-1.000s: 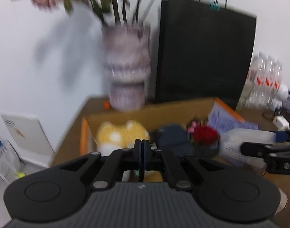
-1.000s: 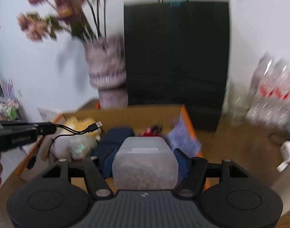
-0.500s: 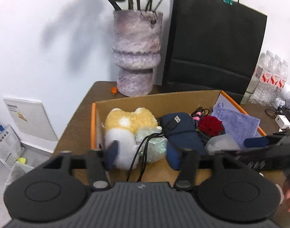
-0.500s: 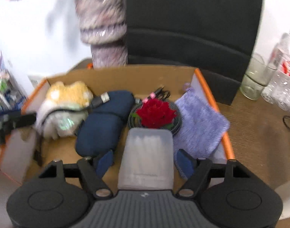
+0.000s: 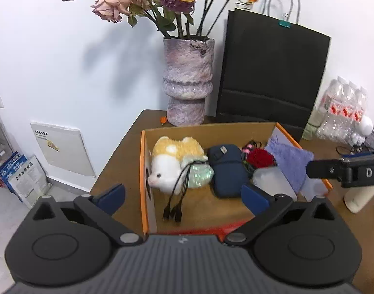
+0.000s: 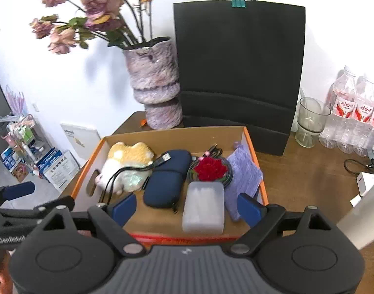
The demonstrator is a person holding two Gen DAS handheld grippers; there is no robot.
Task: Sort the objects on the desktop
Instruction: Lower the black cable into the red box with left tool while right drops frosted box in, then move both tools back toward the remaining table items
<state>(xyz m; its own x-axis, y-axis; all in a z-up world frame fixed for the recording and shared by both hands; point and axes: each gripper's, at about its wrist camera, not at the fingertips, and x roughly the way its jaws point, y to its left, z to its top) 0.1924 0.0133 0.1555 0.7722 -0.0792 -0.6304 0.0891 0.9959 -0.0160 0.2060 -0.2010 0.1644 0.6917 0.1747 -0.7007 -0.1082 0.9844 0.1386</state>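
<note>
Since the cardboard box (image 6: 247, 134) already holds most of what I can see to sort, I judge the job close to done. Lying inside it are the frosted plastic case (image 6: 203, 210) near the front wall, the red rose ornament (image 6: 209, 169) just behind it, the navy pouch (image 6: 166, 180) in the middle, the plush toy (image 6: 124, 163) at the left end with the black USB cable (image 6: 128, 171) draped across it, and the purple cloth bag (image 6: 243, 174) leaning against the right wall. My right hand-held gripper (image 6: 185, 207) hovers above the box's front edge with its jaws spread wide and nothing between them; the plastic case lies below, apart from both pads. My left hand-held gripper (image 5: 183, 196) is equally wide and empty, poised over the box's left front corner. Out on the desk (image 6: 309, 176) I still see a glass cup (image 6: 310, 122), a pack of water bottles (image 6: 353, 120) and a white charger (image 6: 365, 181) with its cord at the right; whether those count as things to sort I cannot tell. Behind the box, the vase (image 6: 155, 85) of dried flowers and the black paper bag (image 6: 238, 73) look like fixtures rather than leftovers.
</note>
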